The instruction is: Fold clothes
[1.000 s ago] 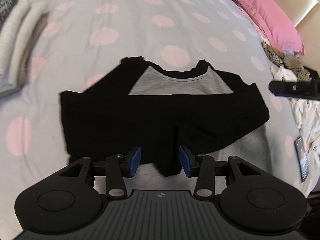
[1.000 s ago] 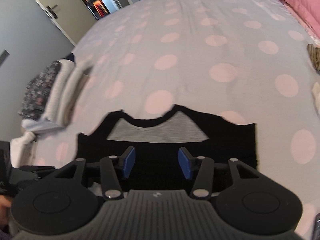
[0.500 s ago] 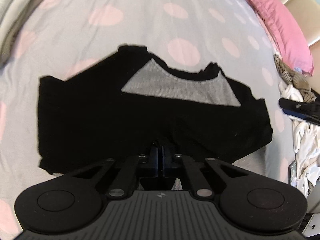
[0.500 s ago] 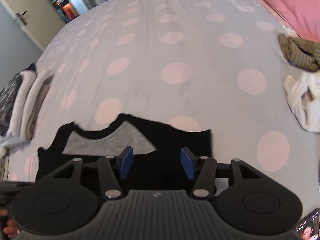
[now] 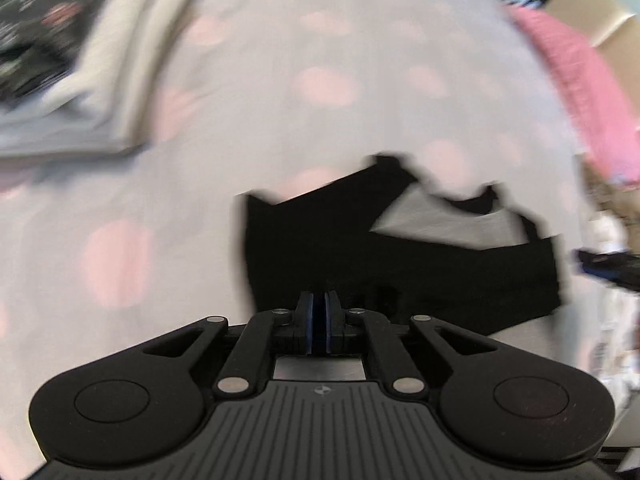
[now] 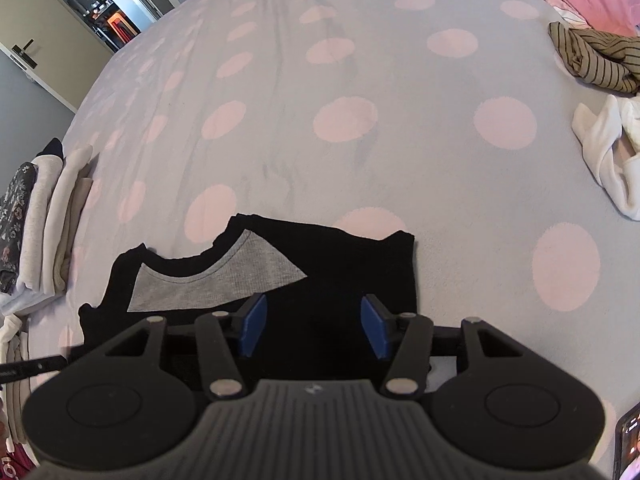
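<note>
A black shirt with a grey chest panel lies flat on the spotted bedspread. My right gripper hovers open over its near edge, with black cloth beneath the gap and the blue pads clear of it. The left wrist view is motion-blurred; there the shirt sits right of centre. My left gripper is shut at the shirt's near left edge, its pads pressed together on a fold of black cloth. The left tool shows as a thin dark bar at the far left of the right wrist view.
A stack of folded clothes stands at the bed's left side. A striped garment and a white one lie crumpled at the right. A pink pillow is at the head. A phone lies near the right corner.
My left gripper closed on the black flap at the shirt's near edge, then swung left, so the shirt slid right in its view. The right gripper dropped closer and stayed open.
</note>
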A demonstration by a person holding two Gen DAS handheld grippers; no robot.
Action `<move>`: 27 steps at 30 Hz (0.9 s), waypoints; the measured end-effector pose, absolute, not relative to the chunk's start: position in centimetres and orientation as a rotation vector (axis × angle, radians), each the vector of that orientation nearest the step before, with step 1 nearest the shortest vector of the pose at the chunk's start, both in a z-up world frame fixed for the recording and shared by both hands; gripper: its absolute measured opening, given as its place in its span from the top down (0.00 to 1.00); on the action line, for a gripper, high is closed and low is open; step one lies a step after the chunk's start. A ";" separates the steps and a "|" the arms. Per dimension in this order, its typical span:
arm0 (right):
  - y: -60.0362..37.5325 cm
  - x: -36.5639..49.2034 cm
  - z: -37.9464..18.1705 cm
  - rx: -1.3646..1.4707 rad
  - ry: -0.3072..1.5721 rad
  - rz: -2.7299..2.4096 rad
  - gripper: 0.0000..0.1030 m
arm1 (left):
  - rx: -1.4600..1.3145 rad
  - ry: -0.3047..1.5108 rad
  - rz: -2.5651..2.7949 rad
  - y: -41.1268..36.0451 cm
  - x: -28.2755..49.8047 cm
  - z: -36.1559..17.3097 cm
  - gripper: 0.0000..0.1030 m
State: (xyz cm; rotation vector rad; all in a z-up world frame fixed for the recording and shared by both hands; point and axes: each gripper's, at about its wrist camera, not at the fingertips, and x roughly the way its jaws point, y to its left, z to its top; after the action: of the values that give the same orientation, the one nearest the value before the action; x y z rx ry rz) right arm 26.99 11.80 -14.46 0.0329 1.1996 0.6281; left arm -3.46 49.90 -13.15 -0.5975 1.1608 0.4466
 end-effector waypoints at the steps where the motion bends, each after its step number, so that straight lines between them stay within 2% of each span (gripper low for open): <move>1: 11.8 27.0 -14.5 0.032 1.201 0.627 0.46 | -0.583 1.176 0.464 50.1 -3.8 -13.5 0.94; 3: 11.9 27.0 -14.6 0.029 1.203 0.624 0.46 | -0.573 1.182 0.484 50.4 -4.2 -13.7 0.86; 7: 12.1 26.9 -15.0 0.023 1.209 0.616 0.46 | -0.601 1.117 0.443 50.4 -4.6 -13.3 0.83; 9: 12.3 26.9 -15.2 0.022 1.215 0.614 0.46 | -0.603 1.091 0.407 49.9 -4.4 -13.1 0.73; 11: 12.5 26.9 -15.3 0.022 1.220 0.614 0.46 | -0.587 1.086 0.373 49.2 -3.9 -13.2 0.59; 15: 12.7 26.8 -15.4 0.013 1.222 0.615 0.45 | -0.515 1.113 0.325 47.4 -2.7 -14.0 0.57; 18: 12.8 26.8 -15.5 0.010 1.223 0.618 0.45 | -0.522 1.133 0.316 46.9 -2.2 -14.8 0.63; 19: 12.9 26.8 -15.5 0.008 1.223 0.620 0.45 | -0.526 1.139 0.314 46.7 -2.1 -15.1 0.80; 20: 12.8 26.8 -15.5 0.007 1.223 0.619 0.46 | -0.530 1.146 0.312 46.5 -1.9 -15.3 0.92; 22: 12.7 26.8 -15.4 0.007 1.224 0.616 0.45 | -0.541 1.153 0.300 46.6 -2.3 -15.2 0.98; 27: 11.9 27.1 -15.5 0.004 1.222 0.588 0.45 | -0.562 1.182 0.271 46.9 -3.4 -14.8 0.98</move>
State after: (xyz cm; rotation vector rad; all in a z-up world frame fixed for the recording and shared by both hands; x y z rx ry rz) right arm 27.15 11.91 -15.46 0.0044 1.2219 0.5884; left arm -3.35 46.88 -14.81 -0.5616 1.1822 0.2713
